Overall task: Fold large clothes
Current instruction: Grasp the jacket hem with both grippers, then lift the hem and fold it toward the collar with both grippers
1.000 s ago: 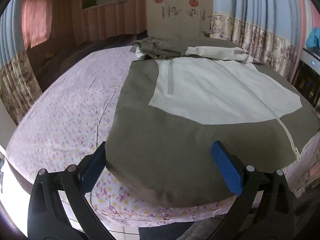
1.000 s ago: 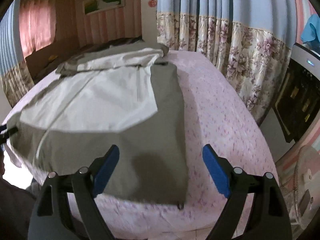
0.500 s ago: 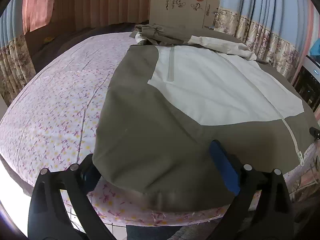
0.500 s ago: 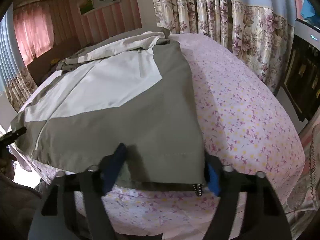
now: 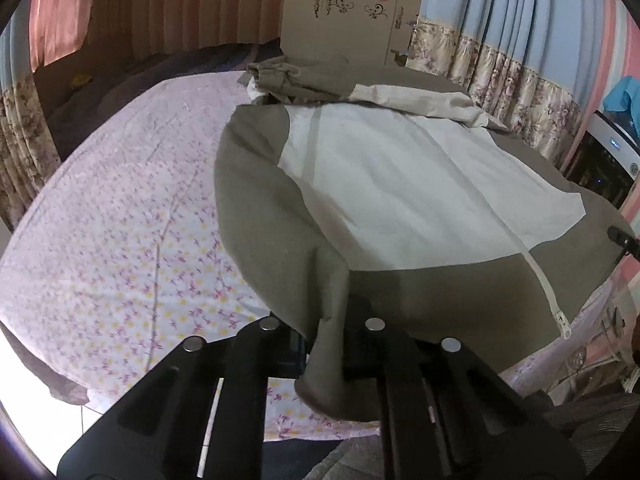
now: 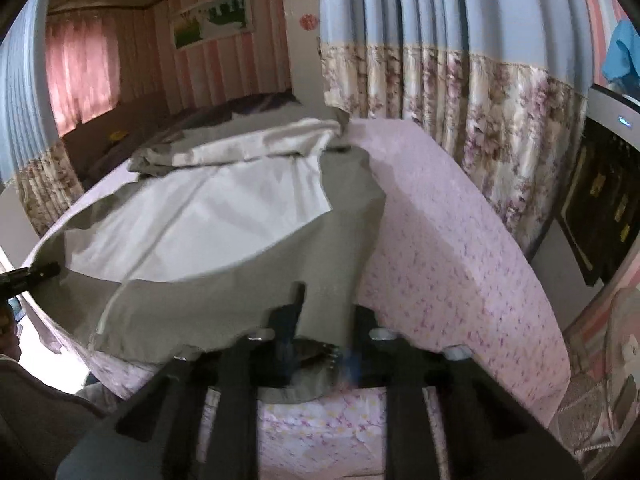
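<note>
Left claw [image 5: 324, 344] has just clamped down on the near-left hem corner of the jacket [image 5: 420, 184]; olive fabric is bunched between the pads and droops below them. Jacket itself: olive with a cream panel, lying flat on the floral bed sheet [image 5: 120, 240], zipper [image 5: 536, 276] running to the near hem, hood crumpled at the far end by the wardrobe.

Right claw [image 6: 320, 340] has likewise just closed, pinching the near-right hem corner; that view is motion-blurred, but fabric sits between the pads and the hem is tented up off the mattress edge.

So we read this as grip made on both bottom corners, with the fold away from us toward the hood up next.

To do it well:
- Lift both corners evenly, so the hem stays straight and taut between the claws.
- Keep it low; clear the cream panel without dragging the lower layer.
- Carry straight toward the hood, no twist, hem parallel to the shoulders.
- The left grip looks shallow and bunched, so we'd watch for slip.
</note>
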Demonstrator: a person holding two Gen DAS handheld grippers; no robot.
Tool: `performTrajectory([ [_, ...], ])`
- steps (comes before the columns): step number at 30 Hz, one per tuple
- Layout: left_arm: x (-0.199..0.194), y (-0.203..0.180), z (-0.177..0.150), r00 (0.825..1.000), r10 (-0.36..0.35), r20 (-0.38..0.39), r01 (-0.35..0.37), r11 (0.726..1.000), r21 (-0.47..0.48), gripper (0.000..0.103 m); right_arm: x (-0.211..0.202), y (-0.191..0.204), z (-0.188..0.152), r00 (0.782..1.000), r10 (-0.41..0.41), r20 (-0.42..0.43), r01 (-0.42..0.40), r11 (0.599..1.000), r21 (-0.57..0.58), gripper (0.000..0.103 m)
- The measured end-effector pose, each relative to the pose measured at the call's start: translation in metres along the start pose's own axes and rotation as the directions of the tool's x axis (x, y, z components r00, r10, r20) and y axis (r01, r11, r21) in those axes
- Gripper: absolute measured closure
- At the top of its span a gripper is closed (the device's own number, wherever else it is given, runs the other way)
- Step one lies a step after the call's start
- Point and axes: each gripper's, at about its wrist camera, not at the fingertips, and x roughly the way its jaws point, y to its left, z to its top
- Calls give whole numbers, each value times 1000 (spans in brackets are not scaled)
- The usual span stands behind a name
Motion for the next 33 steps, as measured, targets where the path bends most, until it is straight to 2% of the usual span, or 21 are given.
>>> performTrajectory([
  [4, -15, 0, 5, 1000, 19, -2, -19, 1000, 5, 95, -17, 11, 13, 998, 8, 57, -6, 999, -38, 90],
  [9, -40, 4, 14, 999, 34, 25, -34, 999, 10, 96, -36, 12, 27, 994, 40, 101, -38, 999, -25, 91],
  [14, -79, 11, 31, 998, 17, 53, -16, 1000, -25, 95, -68, 7, 40, 979, 90, 182, -90, 996, -9, 91],
  [18, -98, 13, 42, 997, 26, 67, -25, 1000, -13, 94, -80, 6, 53, 967, 120, 223, -122, 993, -5, 91],
  [24, -87, 20, 75, 993, 12, 115, -9, 1000, -24, 93, -51, 2, 73, 968, 108, 225, -122, 991, 47, 91],
  [27, -70, 16, 95, 990, 32, 136, -35, 999, 14, 92, -26, 0, 90, 969, 98, 228, -118, 990, 75, 91],
  [33, -21, 18, 166, 978, 55, 199, -67, 996, 57, 91, 31, 3, 149, 961, 91, 262, -101, 995, 26, 91],
])
